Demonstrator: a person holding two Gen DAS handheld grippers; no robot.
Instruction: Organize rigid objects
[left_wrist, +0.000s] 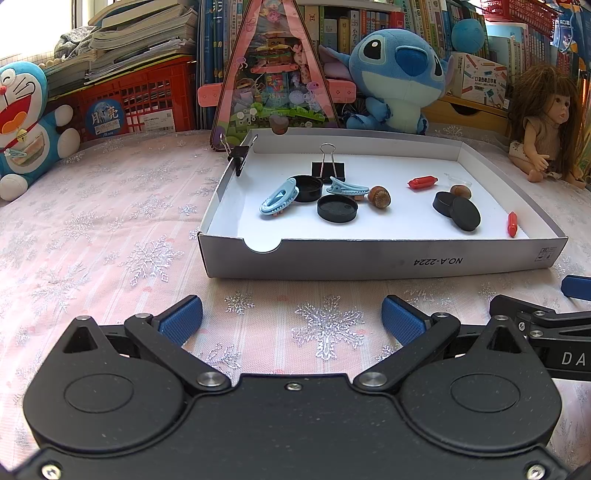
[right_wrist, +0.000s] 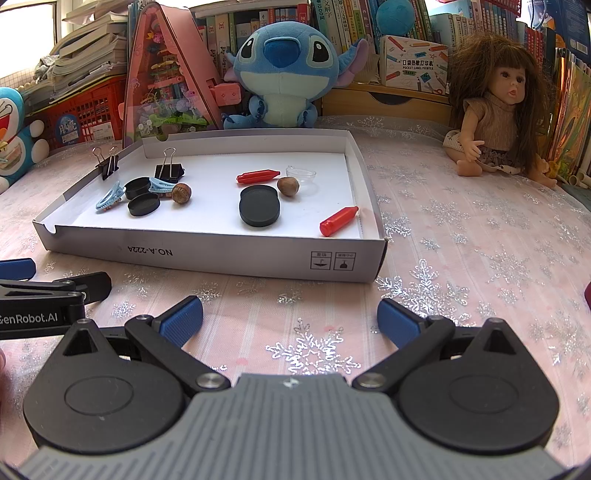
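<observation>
Clearly the loose pieces, among them a red crayon (right_wrist: 338, 221) by the front right corner, all lie inside the white tray (right_wrist: 221, 254) on the tabletop (right_wrist: 480, 258). Both grippers, left gripper (left_wrist: 291, 317) and right gripper (right_wrist: 290, 317), hover before it, fingers wide and empty. I would reach over the front wall, then descend.

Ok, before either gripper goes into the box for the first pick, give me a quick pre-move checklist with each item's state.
1. Left gripper open and empty: ok.
2. Right gripper open and empty: ok.
3. Both grippers outside the white cardboard box, on the near side over the tablecloth: ok.
4. Items free to grasp singly: not ok on the left, where the blue hair clips and black round lids touch or overlap; the near red crayon-shaped piece lies alone, ok.
5. One binder clip is clamped on the box's left wall, not lying inside: not ok if it is to be sorted.
6. Where the sorted items should go: cannot tell.
</observation>
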